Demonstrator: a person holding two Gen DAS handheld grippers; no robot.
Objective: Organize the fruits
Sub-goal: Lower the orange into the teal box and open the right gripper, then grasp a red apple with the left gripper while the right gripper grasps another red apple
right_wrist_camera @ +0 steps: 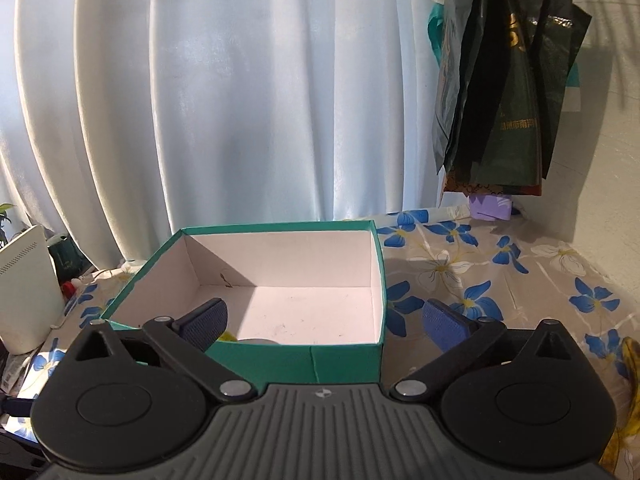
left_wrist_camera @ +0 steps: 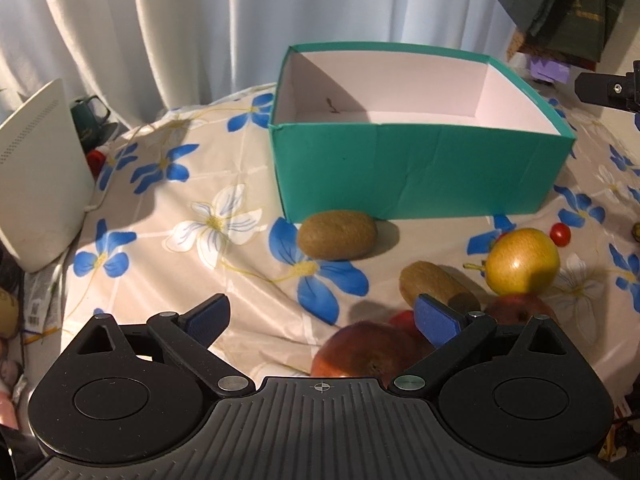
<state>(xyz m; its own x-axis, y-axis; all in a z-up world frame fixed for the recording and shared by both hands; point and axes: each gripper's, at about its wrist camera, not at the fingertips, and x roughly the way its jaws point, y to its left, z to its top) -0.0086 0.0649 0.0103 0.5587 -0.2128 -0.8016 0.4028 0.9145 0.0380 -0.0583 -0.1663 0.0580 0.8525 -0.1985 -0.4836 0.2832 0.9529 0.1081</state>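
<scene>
While both claws stand released with nothing between their blue pads, the fruit lies scattered on the flowered tablecloth (left_wrist_camera: 192, 184) in front of the teal box (left_wrist_camera: 420, 176). In the left wrist view the left claw (left_wrist_camera: 320, 316) spreads wide across the lower frame, its right finger (left_wrist_camera: 436, 318) lying in front of one kiwi (left_wrist_camera: 436, 286), which sits right of centre. A second kiwi (left_wrist_camera: 338, 235) rests at centre, just beside the near wall of the box. A yellow apple (left_wrist_camera: 522, 262) sits at centre right, touching or nearly touching the first kiwi, with a cherry tomato (left_wrist_camera: 560, 234) just to its right. A red apple (left_wrist_camera: 364, 354) shows at lower centre, partly hidden by the claw body, and another red fruit (left_wrist_camera: 520, 308) peeks out below the yellow apple. A white device (left_wrist_camera: 40, 176) leans at the left edge, with a dark green mug (left_wrist_camera: 90, 116) behind it. In the right wrist view the right claw (right_wrist_camera: 324, 324) hangs above the near edge of the box (right_wrist_camera: 280, 356), left finger (right_wrist_camera: 208, 320) over the box's near left corner, right finger (right_wrist_camera: 444, 322) outside the right wall. The white floor of the box looks bare, though something small and yellow shows by the left finger at the near wall. White curtains (right_wrist_camera: 240, 100) fill the background, and dark bags (right_wrist_camera: 508, 80) hang at upper right.
</scene>
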